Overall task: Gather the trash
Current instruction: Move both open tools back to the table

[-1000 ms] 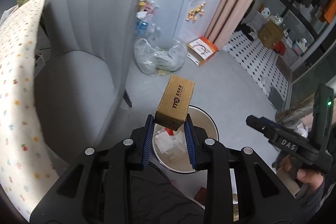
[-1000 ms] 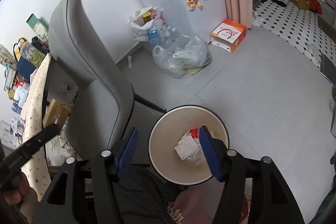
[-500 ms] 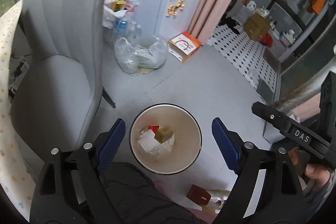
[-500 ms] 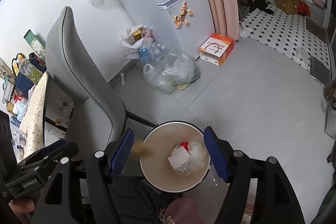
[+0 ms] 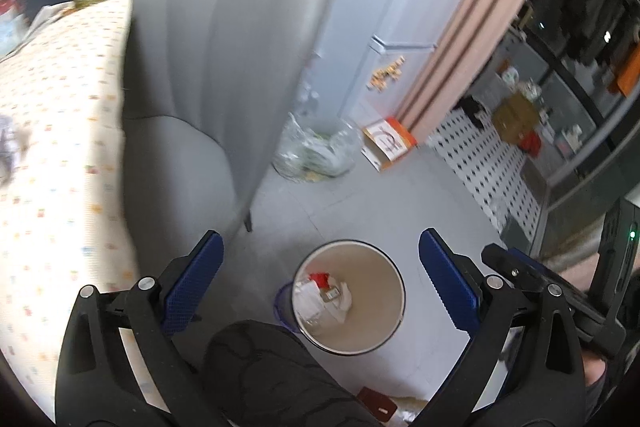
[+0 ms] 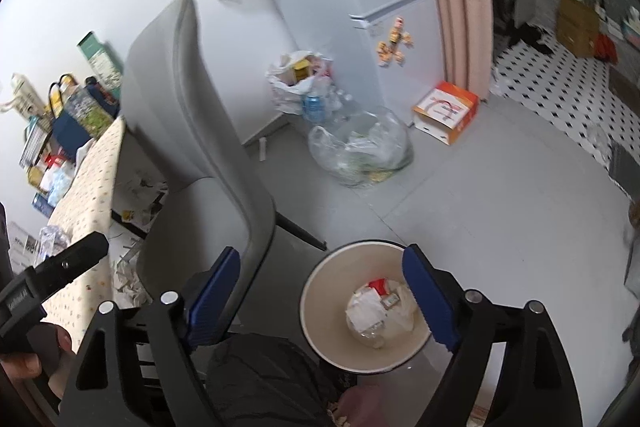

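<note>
A round beige bin stands on the grey floor and holds white paper, a red scrap and a small cardboard box. My left gripper hangs above it, its jaws opening wide with nothing between them. In the right wrist view the same bin and the small box lie below my right gripper. Its jaws are opening too, and no thing sits between the blue pads. Each gripper shows at the edge of the other's view.
A grey chair stands left of the bin, beside a table with a dotted cloth. Farther back are a clear plastic bag, an orange-and-white box, a fridge and a pink curtain. A dark-clothed knee is below; a small red box lies near it.
My left gripper opened and let go of the cardboard box, which dropped into the bin. Both grippers rose, so the bin looks smaller, and the right jaws spread wider.
</note>
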Demonstrator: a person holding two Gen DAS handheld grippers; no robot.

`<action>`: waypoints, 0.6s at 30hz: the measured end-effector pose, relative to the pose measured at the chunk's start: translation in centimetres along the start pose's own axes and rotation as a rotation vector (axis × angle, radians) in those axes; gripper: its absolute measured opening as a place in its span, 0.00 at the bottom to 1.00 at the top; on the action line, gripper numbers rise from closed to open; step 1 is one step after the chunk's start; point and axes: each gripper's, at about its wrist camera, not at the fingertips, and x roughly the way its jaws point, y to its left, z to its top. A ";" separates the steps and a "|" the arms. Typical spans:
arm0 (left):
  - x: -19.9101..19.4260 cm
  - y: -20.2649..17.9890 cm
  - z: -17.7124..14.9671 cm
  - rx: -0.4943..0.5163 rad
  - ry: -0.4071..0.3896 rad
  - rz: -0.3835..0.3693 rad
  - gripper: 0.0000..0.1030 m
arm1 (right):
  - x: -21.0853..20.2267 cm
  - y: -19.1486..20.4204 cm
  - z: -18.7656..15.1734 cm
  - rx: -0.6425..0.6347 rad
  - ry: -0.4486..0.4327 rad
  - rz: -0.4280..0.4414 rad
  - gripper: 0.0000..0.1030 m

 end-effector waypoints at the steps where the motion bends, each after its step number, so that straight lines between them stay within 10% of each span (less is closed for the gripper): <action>1: -0.4 0.4 0.1 -0.008 -0.010 0.006 0.94 | -0.1 0.9 0.1 -0.013 -0.007 0.009 0.85; 18: -9.8 14.3 -0.7 -0.256 -0.179 0.149 0.94 | -0.7 14.7 -0.3 -0.193 -0.013 0.161 0.92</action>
